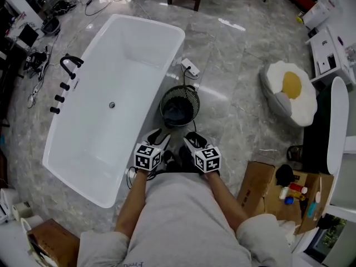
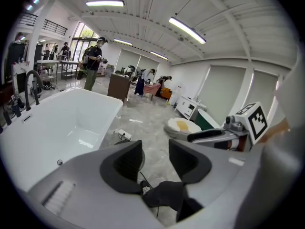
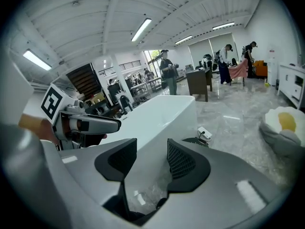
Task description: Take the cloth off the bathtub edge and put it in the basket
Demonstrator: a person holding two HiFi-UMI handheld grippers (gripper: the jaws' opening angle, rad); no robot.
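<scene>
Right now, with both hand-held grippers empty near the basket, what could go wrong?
The wire basket, with something dark inside, stands close in front of the person; a careless step could tip it. A power strip lies on the glossy floor beside it, easy to trip on. The left hand-held gripper and right hand-held gripper are open and empty, so nothing can drop.

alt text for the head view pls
A person, seen from above, holds the left claw and right claw open and empty near a black wire basket with something dark inside. A white bathtub lies to its left, with a fried-egg cushion on the floor to the right.
</scene>
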